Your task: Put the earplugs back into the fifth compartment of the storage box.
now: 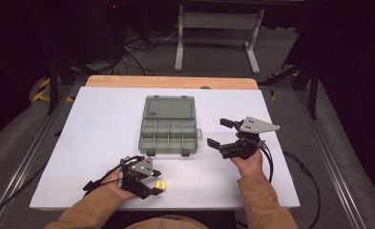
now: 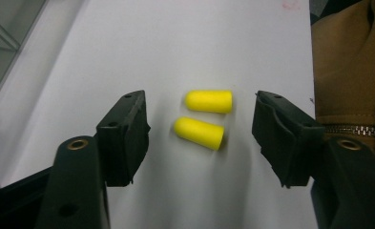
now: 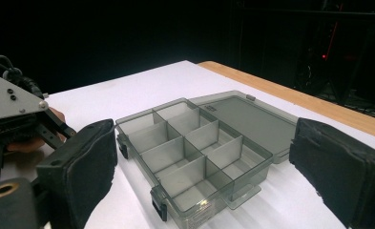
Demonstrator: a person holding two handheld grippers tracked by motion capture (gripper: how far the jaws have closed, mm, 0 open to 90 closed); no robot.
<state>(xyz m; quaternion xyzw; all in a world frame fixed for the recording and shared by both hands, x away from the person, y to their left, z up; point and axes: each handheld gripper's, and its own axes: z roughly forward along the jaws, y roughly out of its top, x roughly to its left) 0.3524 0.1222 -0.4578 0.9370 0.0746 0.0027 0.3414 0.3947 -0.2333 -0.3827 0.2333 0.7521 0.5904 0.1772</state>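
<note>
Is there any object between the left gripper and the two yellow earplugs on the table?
No. The left gripper is open, and both yellow earplugs lie on the bare white table between its jaws, touched by neither. Nothing visible blocks them.

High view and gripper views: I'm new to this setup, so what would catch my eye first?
Two bright yellow foam earplugs lie side by side on the white table, between the open jaws of the left gripper at its near edge. At the table's middle sits an open, empty grey translucent plastic compartment box, with the right gripper open beside it.
</note>
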